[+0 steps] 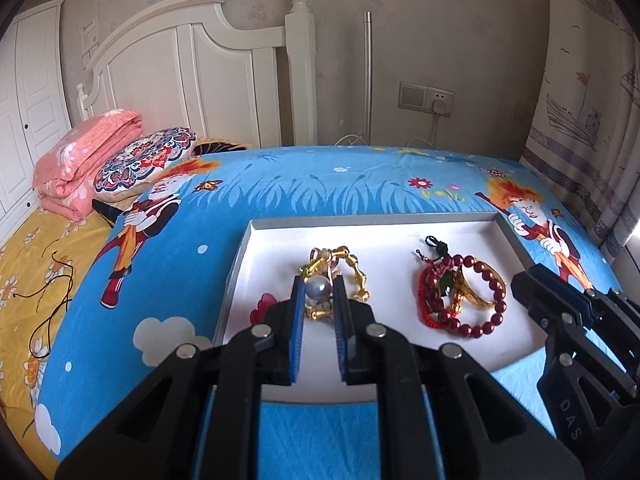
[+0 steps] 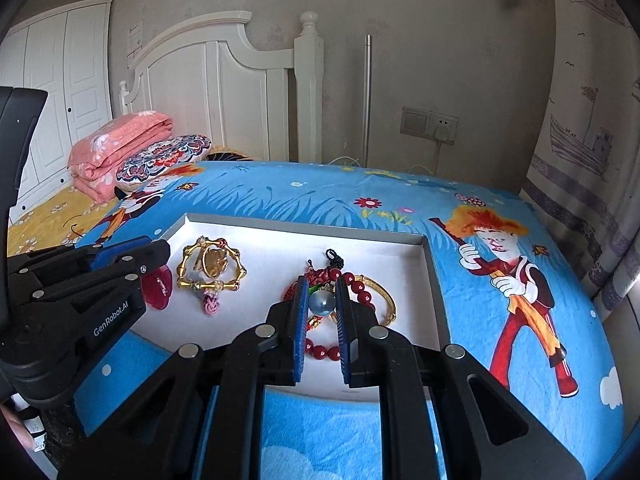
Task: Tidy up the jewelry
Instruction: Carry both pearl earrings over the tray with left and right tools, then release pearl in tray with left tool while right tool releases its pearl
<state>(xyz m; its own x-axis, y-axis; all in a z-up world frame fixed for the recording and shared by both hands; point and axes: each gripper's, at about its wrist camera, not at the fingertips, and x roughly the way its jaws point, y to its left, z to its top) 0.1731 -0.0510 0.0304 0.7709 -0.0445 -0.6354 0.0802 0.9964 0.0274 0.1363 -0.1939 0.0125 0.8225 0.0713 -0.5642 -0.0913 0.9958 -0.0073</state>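
Observation:
A shallow white tray [image 1: 280,248] lies on the blue bedspread; it also shows in the right wrist view [image 2: 420,280]. My left gripper [image 1: 319,290] is shut on a grey pearl [image 1: 318,289], held above a gold bamboo-link bracelet [image 1: 356,276] on the tray's left side. My right gripper [image 2: 322,304] is shut on a second grey pearl [image 2: 322,303], above a red bead bracelet [image 2: 320,350], a gold bangle [image 2: 384,296] and a red cord pendant. That pile shows in the left wrist view [image 1: 460,296]. A red heart-shaped piece [image 2: 158,288] lies at the tray's left edge.
The tray rests on a bed with a cartoon-print blue spread [image 1: 180,280]. A folded pink quilt [image 1: 84,160] and a patterned pillow [image 1: 148,160] lie at the head by the white headboard. A dark cord [image 1: 52,304] lies on the yellow sheet. A curtain [image 1: 588,120] hangs right.

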